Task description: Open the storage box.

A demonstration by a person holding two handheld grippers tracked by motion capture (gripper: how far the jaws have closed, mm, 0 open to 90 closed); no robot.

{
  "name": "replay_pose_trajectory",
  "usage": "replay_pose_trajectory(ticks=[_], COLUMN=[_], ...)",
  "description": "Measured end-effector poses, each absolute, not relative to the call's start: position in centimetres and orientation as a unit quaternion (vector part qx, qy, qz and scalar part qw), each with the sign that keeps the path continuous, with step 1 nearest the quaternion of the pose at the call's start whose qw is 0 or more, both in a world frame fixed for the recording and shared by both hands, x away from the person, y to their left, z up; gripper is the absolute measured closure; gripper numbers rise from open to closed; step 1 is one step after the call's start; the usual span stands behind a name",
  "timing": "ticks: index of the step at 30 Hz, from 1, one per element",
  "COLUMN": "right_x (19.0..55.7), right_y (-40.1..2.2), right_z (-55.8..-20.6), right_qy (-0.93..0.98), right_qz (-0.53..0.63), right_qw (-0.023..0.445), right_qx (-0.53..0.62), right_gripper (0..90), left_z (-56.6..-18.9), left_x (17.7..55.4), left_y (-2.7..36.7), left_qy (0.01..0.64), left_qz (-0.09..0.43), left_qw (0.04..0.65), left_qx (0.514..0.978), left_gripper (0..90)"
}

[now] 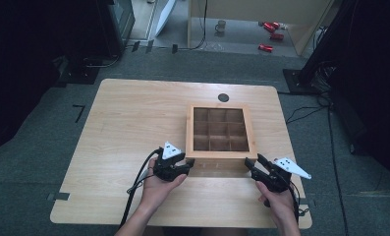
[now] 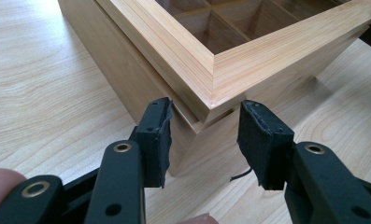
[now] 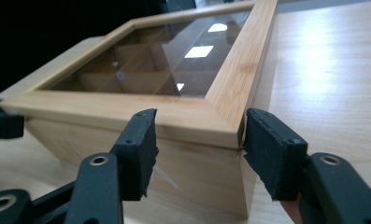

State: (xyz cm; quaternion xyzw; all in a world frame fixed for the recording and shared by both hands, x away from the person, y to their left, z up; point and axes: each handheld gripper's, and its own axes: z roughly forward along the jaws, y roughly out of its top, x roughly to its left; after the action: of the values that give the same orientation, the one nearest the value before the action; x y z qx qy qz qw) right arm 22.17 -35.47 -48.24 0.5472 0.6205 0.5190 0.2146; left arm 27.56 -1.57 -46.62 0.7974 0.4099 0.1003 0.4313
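Box (image 1: 189, 132) first, from the high view: it sits right of the middle of the table (image 1: 133, 113), its near side facing the person. The left gripper (image 1: 190, 164) is at the near left corner and the right gripper (image 1: 254, 162) at the near right one. One tool per corner looks to me like a two-handed hold, for lifting the lid or shifting the whole thing squarely. From up here the jaw tips are small and dark against the wood, so contact can't be read. Nine compartments show through the top, and I can't make out anything in them. The person is cut off at the forearms. A dark disc (image 1: 223, 97) behind the box could be a hole or a cap. Red cans (image 1: 270, 30) and a mug (image 1: 221, 25) lie on the floor beyond.

Left gripper view: the left gripper (image 2: 204, 140) is clenched across the box (image 2: 248, 51) corner, one pad on each face just under the lid's lip. I take that as purchase on the overhang. The far half of the box runs out of frame.

Right gripper view: the right gripper (image 3: 199, 144) straddles the other corner of the box (image 3: 192, 119). One pad is at the front face below the lid frame and the other is right against the side edge. Whether they press or merely sit there I can't tell. Glare on the glass (image 3: 174, 56) hides most of the inside, and blackness swallows the room behind
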Motion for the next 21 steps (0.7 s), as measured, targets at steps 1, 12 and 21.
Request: replay_pose_trajectory(ticks=[1,12,21], right_x=[22.2,22.5,22.5], right_y=[-35.5,-35.1,-34.7], right_z=[-48.3,-49.2,-49.2], right_qy=[0.624,0.640,0.639], right_qz=[0.518,0.492,0.487], right_qw=[0.212,0.223,0.241], right_qx=[0.545,0.547,0.544], right_gripper=[42.1,43.9,45.5], left_z=[-46.6,-46.4,-46.4], left_x=[27.6,27.6,27.6], left_y=[-1.6,-1.6,-1.5], left_qy=[0.410,0.408,0.407], left_qz=[0.100,0.100,0.096], left_qw=[0.432,0.438,0.444], left_qx=[0.797,0.795,0.793], left_gripper=[55.5,55.6,55.0])
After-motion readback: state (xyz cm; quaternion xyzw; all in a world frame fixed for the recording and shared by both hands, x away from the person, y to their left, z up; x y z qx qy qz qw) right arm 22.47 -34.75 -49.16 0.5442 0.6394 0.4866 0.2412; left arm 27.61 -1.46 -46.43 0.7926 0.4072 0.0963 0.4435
